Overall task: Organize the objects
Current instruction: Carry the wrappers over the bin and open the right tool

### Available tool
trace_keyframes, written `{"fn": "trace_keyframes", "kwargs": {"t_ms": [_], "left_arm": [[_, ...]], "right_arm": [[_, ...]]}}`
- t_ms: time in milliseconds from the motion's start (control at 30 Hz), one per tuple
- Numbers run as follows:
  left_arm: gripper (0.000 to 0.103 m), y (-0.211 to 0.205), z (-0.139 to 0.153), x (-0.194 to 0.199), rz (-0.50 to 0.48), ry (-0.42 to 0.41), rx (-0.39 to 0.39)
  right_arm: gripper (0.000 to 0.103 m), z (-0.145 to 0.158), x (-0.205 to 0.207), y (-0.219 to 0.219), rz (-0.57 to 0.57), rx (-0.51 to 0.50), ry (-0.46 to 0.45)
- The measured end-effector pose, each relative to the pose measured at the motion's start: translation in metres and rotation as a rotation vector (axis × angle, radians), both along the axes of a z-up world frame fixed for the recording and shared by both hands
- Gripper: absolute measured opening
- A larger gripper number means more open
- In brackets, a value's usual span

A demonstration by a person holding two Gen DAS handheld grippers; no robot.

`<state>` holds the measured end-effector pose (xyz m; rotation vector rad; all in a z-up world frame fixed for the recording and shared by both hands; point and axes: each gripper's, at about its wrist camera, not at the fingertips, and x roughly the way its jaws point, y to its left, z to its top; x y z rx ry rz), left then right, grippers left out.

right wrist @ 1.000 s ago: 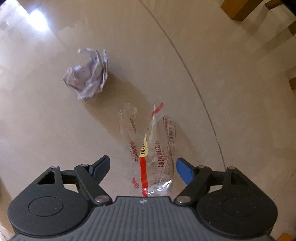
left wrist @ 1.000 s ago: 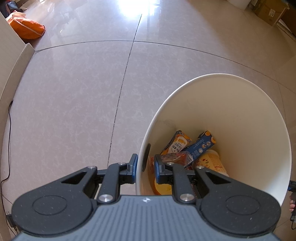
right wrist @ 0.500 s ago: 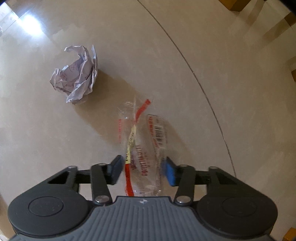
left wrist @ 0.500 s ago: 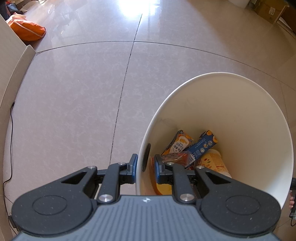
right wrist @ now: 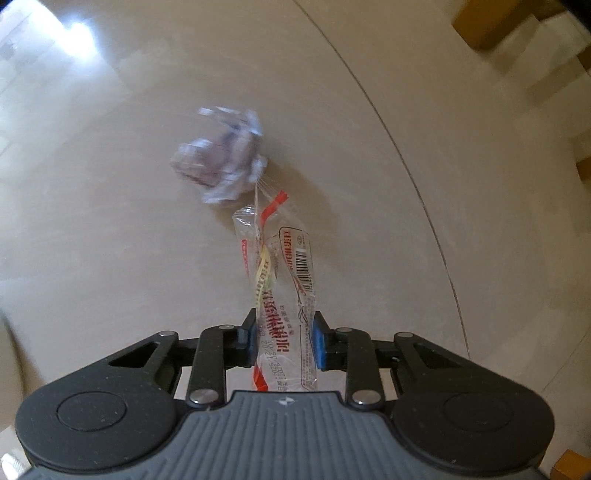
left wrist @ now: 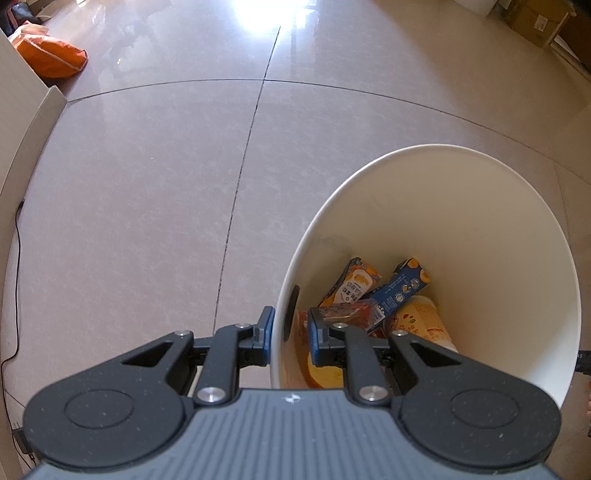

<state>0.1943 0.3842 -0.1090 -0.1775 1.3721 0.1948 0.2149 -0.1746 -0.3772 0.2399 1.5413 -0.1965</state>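
Note:
A white bin (left wrist: 480,229) stands on the tiled floor in the left wrist view. My left gripper (left wrist: 288,328) is shut on its near rim, one finger outside and one inside. In the bin lie an orange snack packet (left wrist: 354,286), a blue carton (left wrist: 402,286) and a printed cup (left wrist: 424,321). In the right wrist view my right gripper (right wrist: 282,332) points down and is shut on a clear plastic wrapper (right wrist: 291,266) with red print and a barcode, which hangs from the pads. A crumpled paper ball (right wrist: 221,158), blurred, lies on the floor beyond it.
An orange bag (left wrist: 51,59) lies at the far left, a cardboard box (left wrist: 535,18) at the far right. A black cable (left wrist: 16,258) runs along a pale board (left wrist: 22,140) at the left edge. Brown boxes (right wrist: 487,26) sit at the right view's upper right.
My right gripper's jaws closed on the clear wrapper and lifted it off the floor; the paper ball shifted in the view. The left gripper kept its hold on the bin rim.

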Motion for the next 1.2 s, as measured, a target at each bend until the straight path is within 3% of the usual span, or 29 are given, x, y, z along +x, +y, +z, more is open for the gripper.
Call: {"fn": "trace_keyframes", "kwargs": {"t_ms": [167,300,667,833,1000,1200], "left_arm": [[0.017,-0.001,0.0,0.0,-0.012,0.001,-0.001],[0.017,0.002,0.001,0.0,0.003,0.001,-0.026],[0.017,0.003,0.001,-0.001,0.002,-0.003,-0.021],[0.017,0.001,0.001,-0.001,0.0,-0.003,-0.017],[0.017,0.002,0.0,-0.001,0.004,-0.001,-0.021],[0.017,0.003,0.001,-0.001,0.003,-0.002,-0.023]], "right_arm": [[0.032,0.044,0.004,0.027,0.087,-0.008,0.014],[0.032,0.093,-0.001,0.061,0.205,0.009,-0.032],[0.032,0.247,-0.028,0.194,0.577,0.156,-0.285],[0.032,0.28,-0.03,0.259,0.706,0.213,-0.344],[0.032,0.286,-0.031,0.294,0.775,0.255,-0.361],[0.032,0.303,-0.039,0.326,0.824,0.234,-0.356]]}}
